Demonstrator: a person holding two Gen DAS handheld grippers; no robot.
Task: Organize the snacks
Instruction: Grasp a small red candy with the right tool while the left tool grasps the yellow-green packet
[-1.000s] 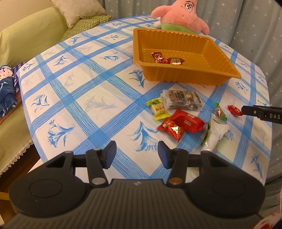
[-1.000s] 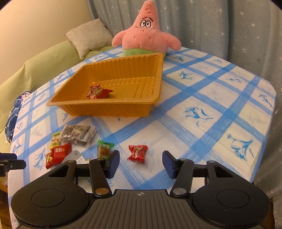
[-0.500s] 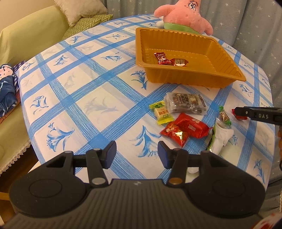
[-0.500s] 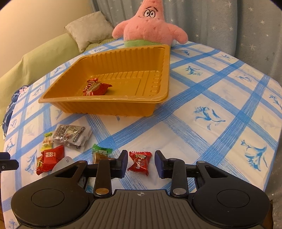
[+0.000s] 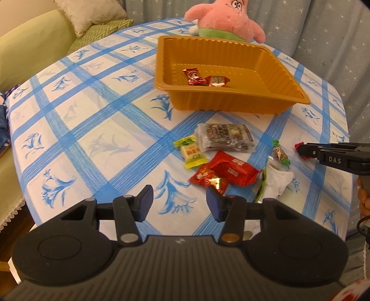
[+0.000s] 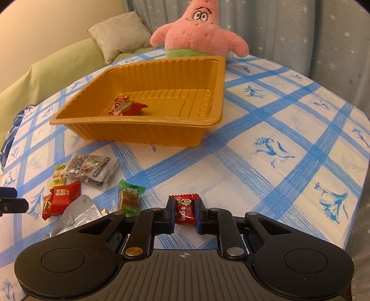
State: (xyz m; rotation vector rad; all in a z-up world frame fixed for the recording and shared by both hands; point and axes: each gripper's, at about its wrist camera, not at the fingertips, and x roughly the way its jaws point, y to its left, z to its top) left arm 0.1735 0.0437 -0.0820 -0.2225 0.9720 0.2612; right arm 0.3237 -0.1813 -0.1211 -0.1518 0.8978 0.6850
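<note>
An orange tray (image 5: 233,101) (image 6: 138,129) on the blue-checked tablecloth holds two red candies (image 5: 203,77) (image 6: 126,107). Several loose snacks lie in front of it: a grey packet (image 5: 225,137) (image 6: 90,169), a yellow candy (image 5: 190,152), red packets (image 5: 229,170) (image 6: 62,198), a green-ended candy (image 5: 279,155) (image 6: 129,198) and a white pouch (image 5: 276,185) (image 6: 74,216). My right gripper (image 6: 184,214) is shut on a small red candy (image 6: 184,210) at table level; it also shows in the left wrist view (image 5: 303,151). My left gripper (image 5: 179,200) is open and empty, just short of the red packets.
A pink starfish plush (image 5: 225,19) (image 6: 198,30) sits behind the tray. A green sofa with cushions (image 5: 30,44) stands to the left, a starred curtain (image 6: 312,30) behind. The table's edge runs close on the right (image 6: 356,185).
My right gripper moved forward around the small red candy and closed on it. My left gripper drifted a little closer to the snack pile, still open.
</note>
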